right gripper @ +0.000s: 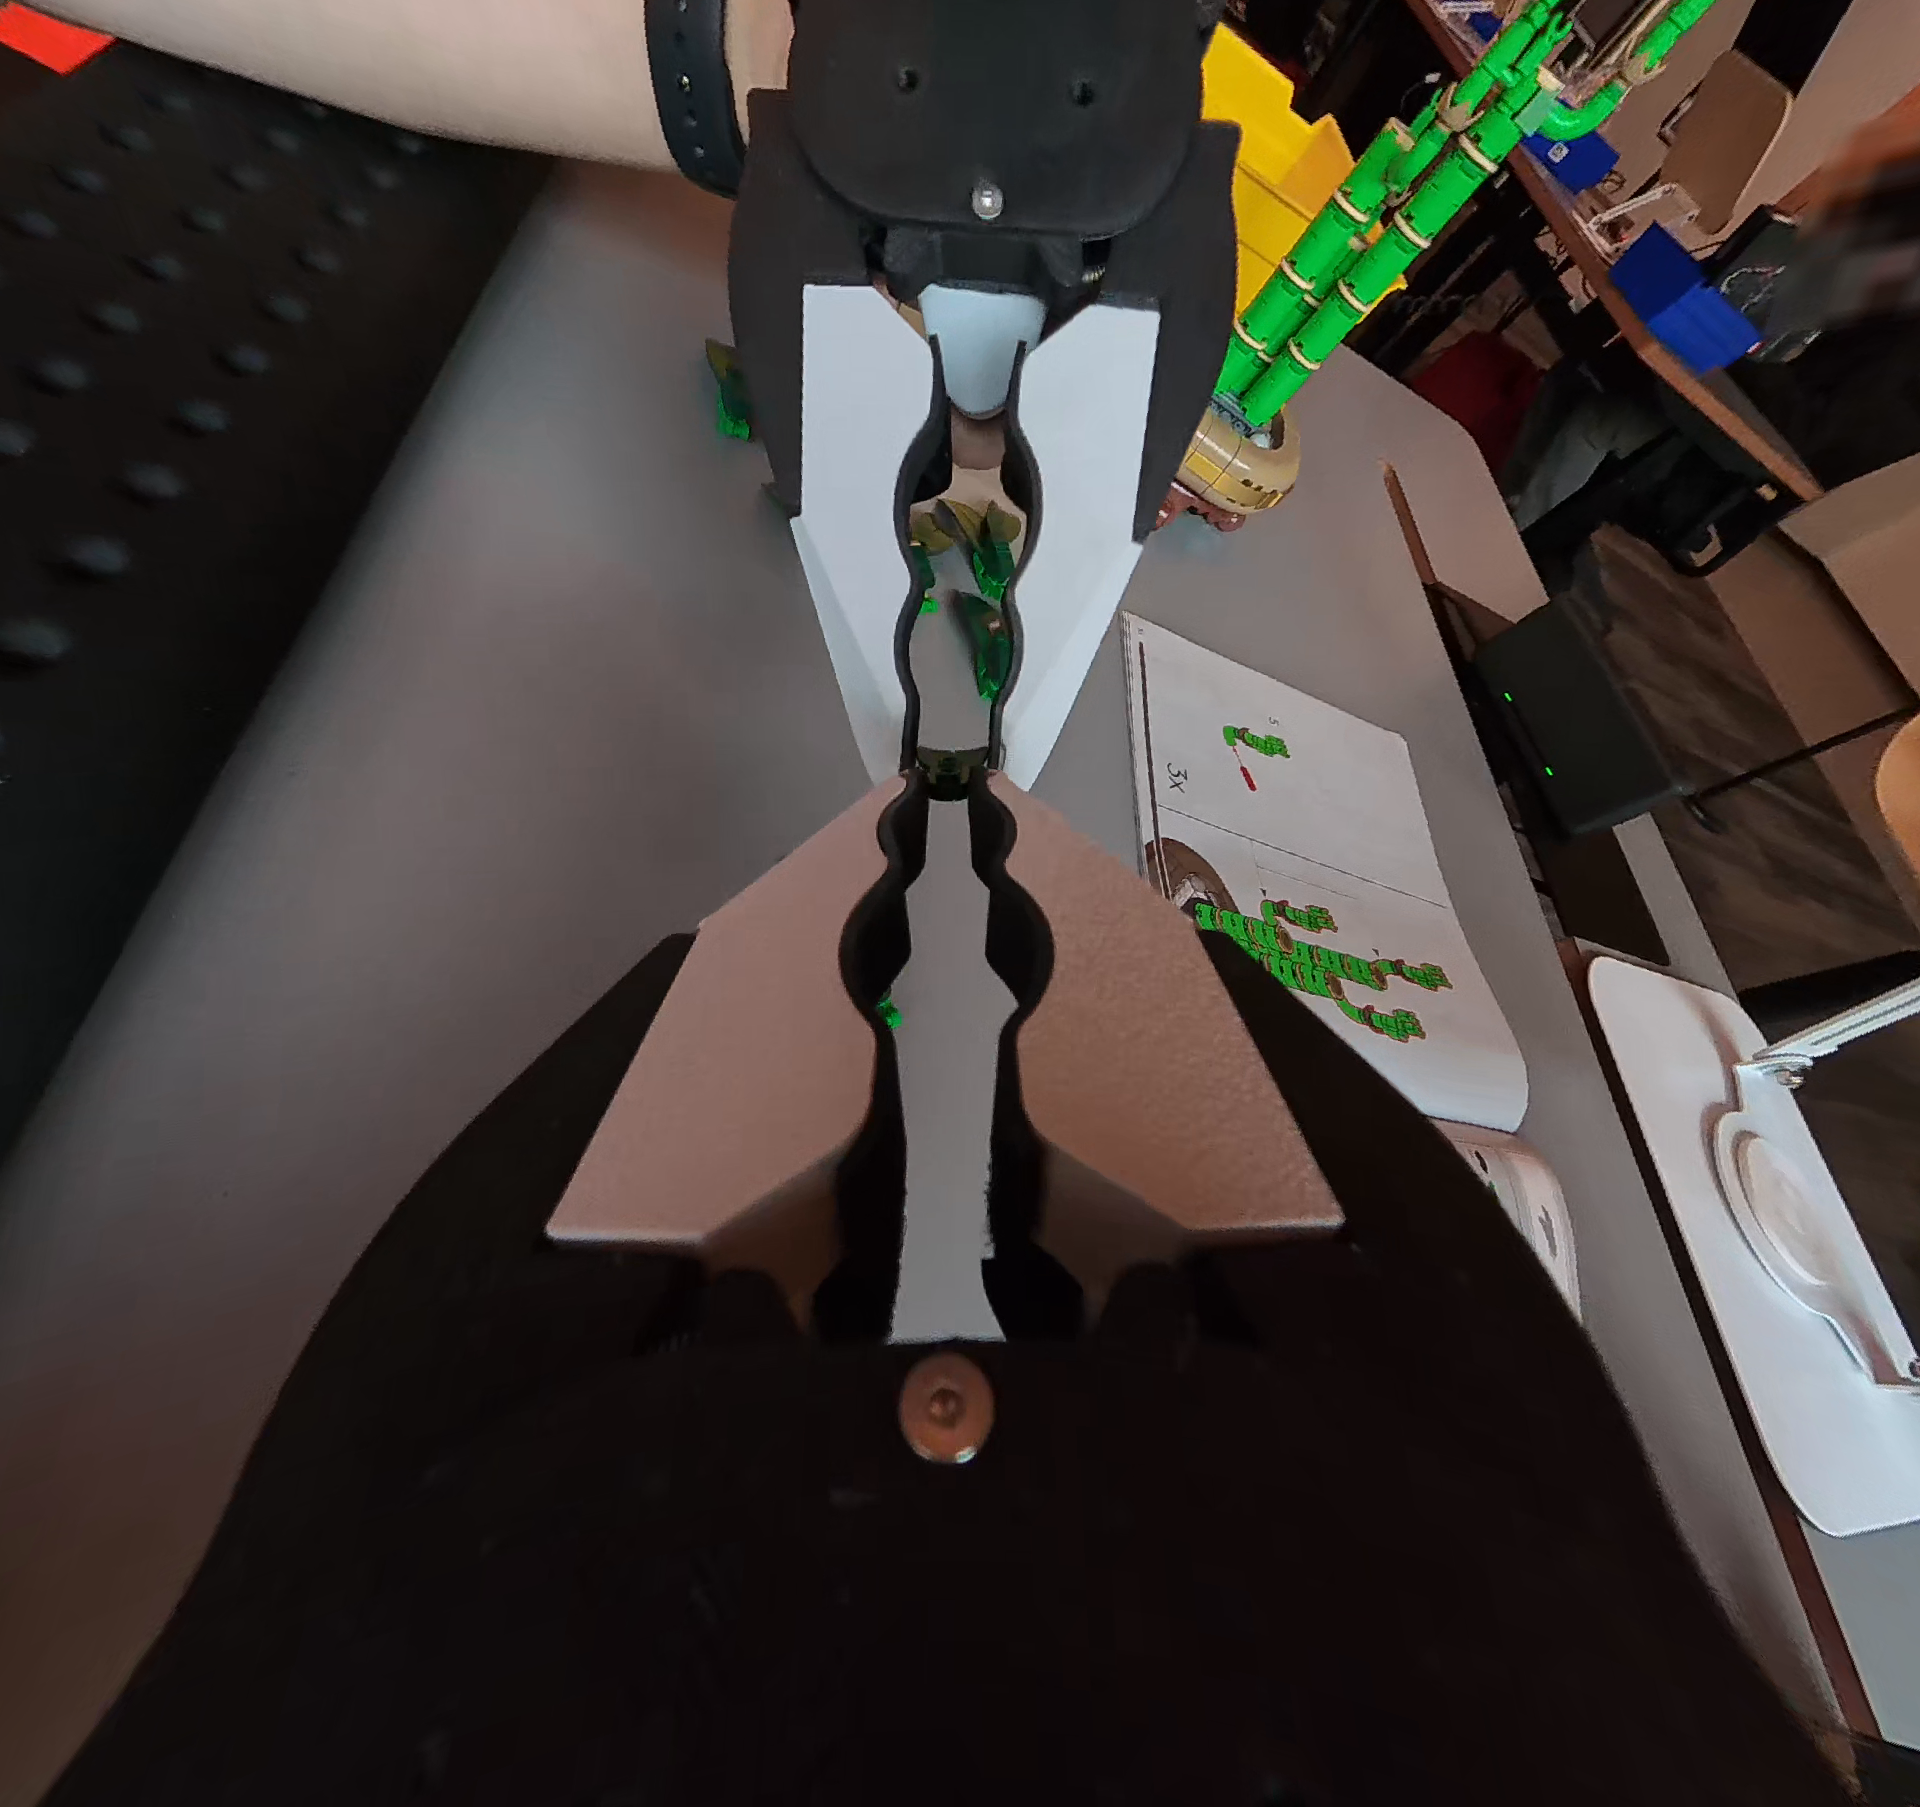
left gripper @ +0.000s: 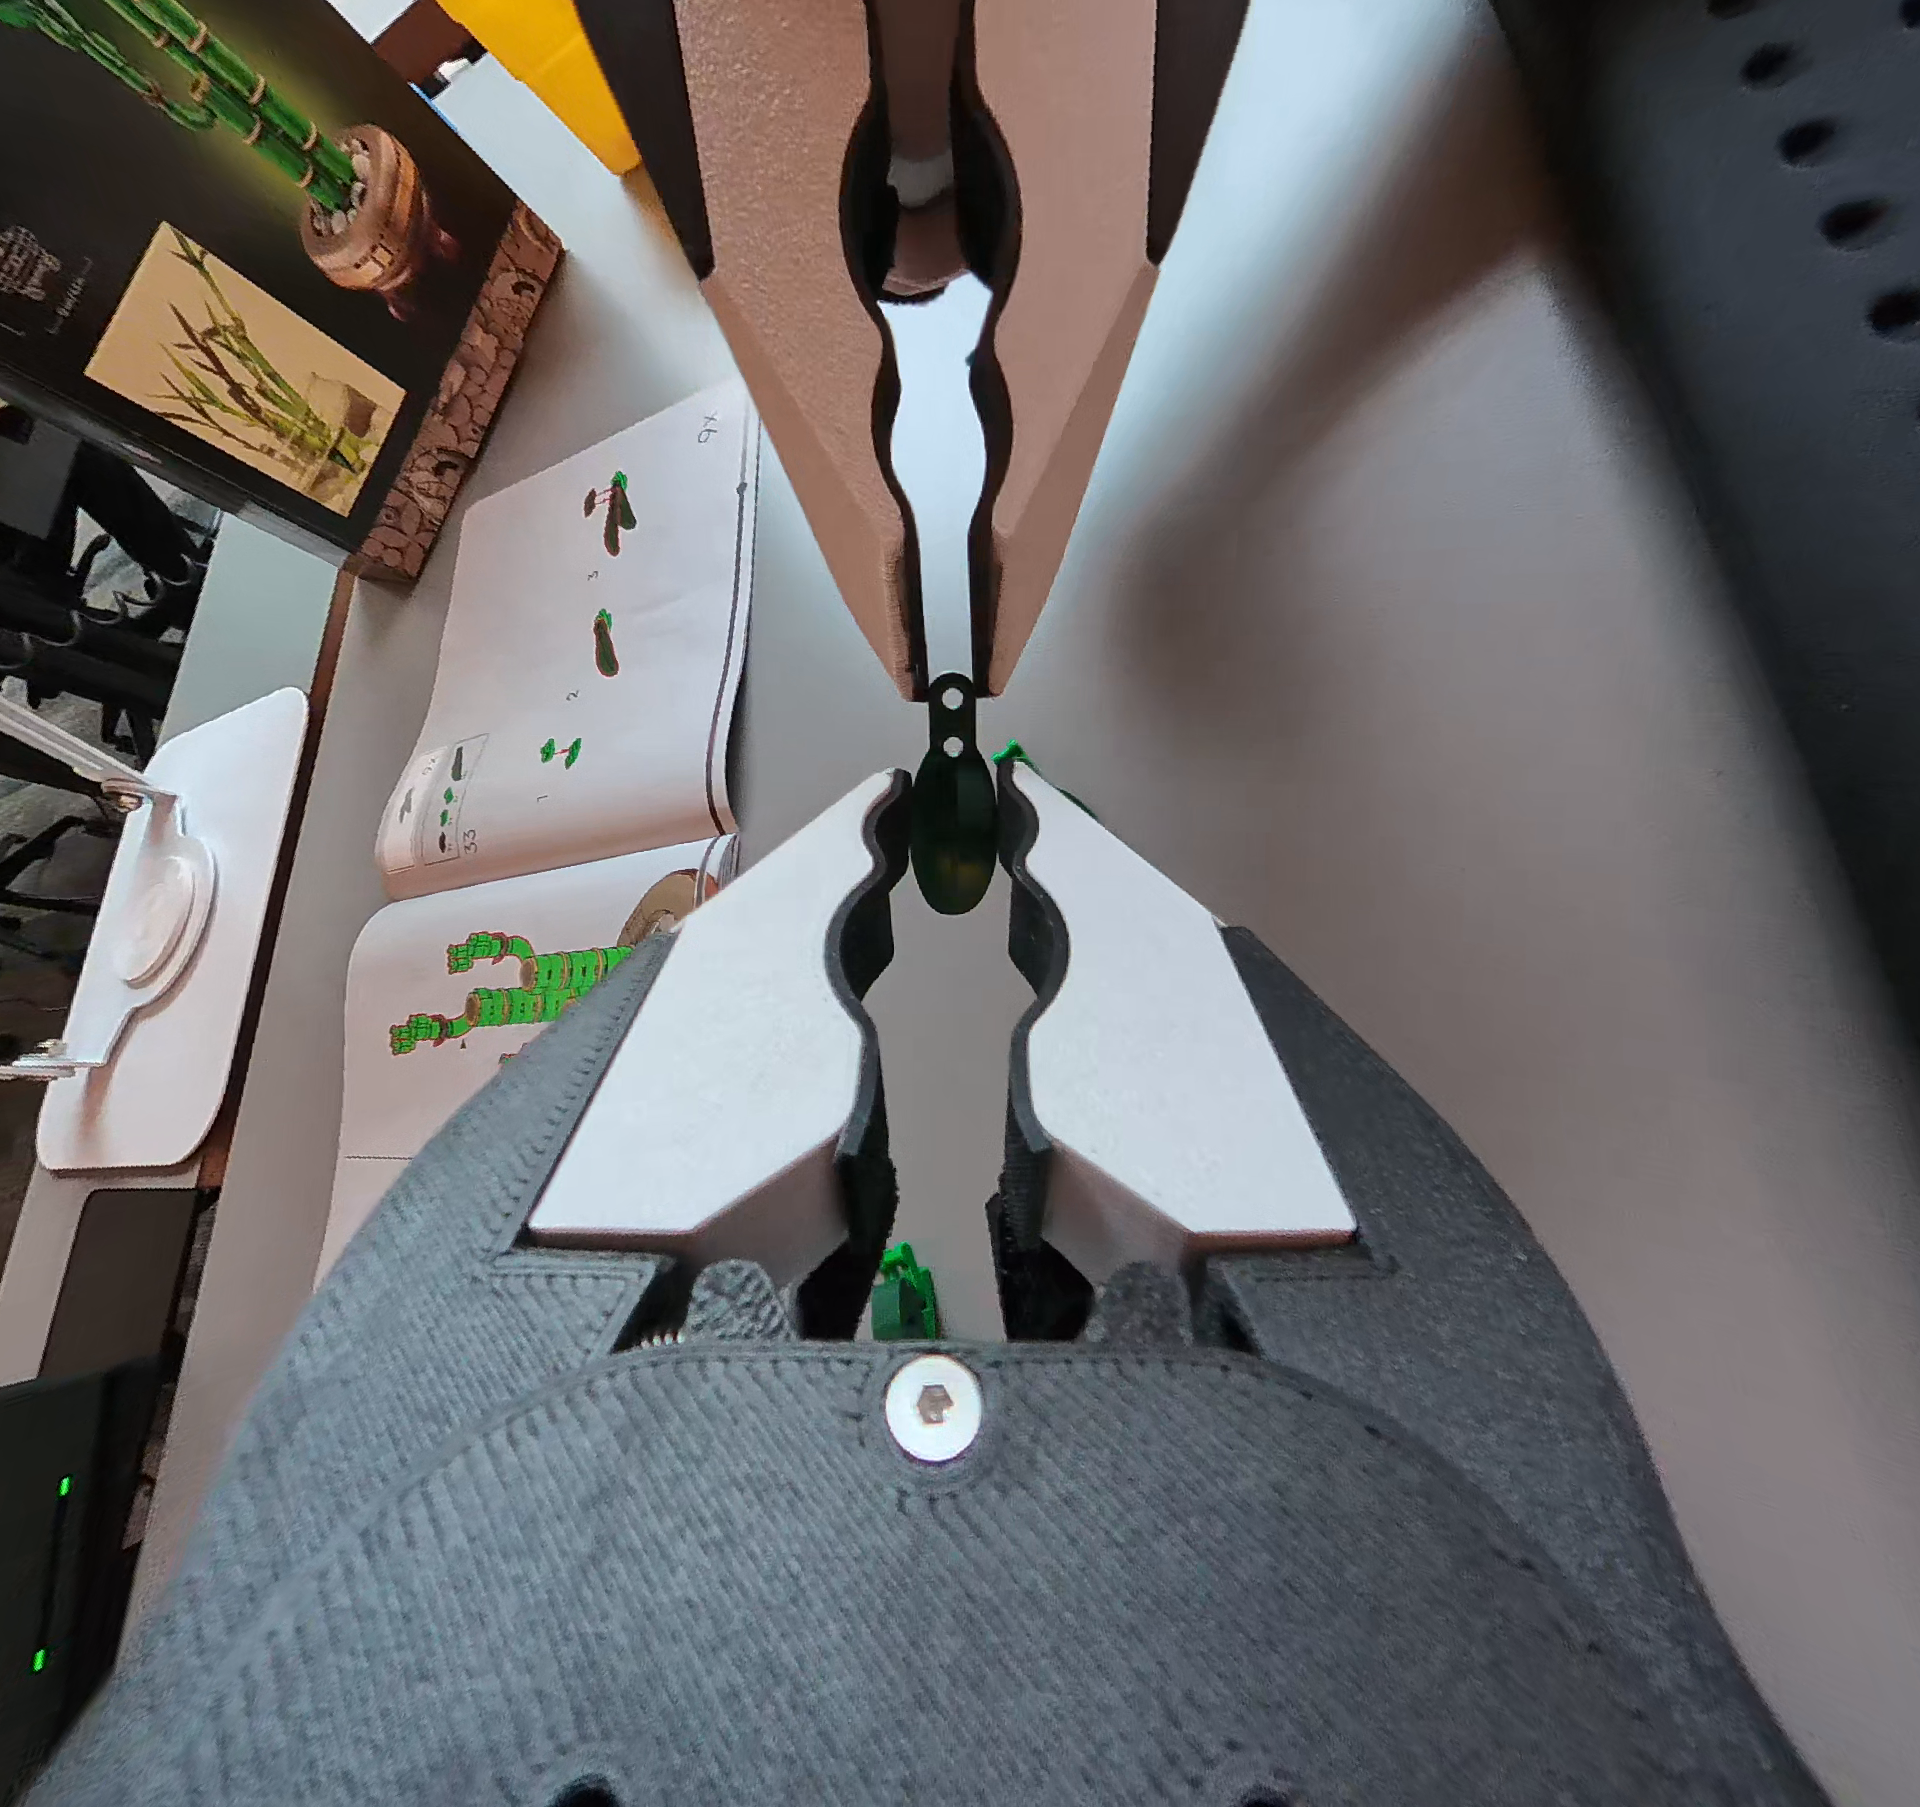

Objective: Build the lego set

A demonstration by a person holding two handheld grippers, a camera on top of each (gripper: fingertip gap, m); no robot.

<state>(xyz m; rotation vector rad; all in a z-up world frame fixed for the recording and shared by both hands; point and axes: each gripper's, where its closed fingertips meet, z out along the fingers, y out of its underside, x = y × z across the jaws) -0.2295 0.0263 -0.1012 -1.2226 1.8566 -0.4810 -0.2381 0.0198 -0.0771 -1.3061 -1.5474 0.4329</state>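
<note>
I hold the left hand-held gripper (left gripper: 951,801) clenched on a dark green leaf piece (left gripper: 953,848), gripping its broad blade so that the narrow stem end with two small holes projects forward, clear of the fingertips. The right hand-held gripper (right gripper: 948,781) meets it tip to tip from the far side and is clenched on that stem end; in the right wrist view only a small dark green part shows at the pinch point, so I cannot tell whether a second piece sits there. I judge this opposed, nose-to-nose hold to be deliberate: each tool braces one end, so the part can be passed over or pressed into a mate without slipping. Both tools hang above the grey tabletop (right gripper: 520,718), not resting on it. The open instruction booklet (right gripper: 1299,822) lies flat on the right in the right wrist view, presumably kept open for reference. The partly built bamboo model (right gripper: 1351,251), green stalks rising from a tan pot, stands upright at the far right, well apart from the work point. Loose green pieces (right gripper: 987,614) lie on the tabletop beyond the left tool. The product box (left gripper: 239,251) stands at the far left of the left wrist view, with a yellow bin (left gripper: 520,12) beyond it.
</note>
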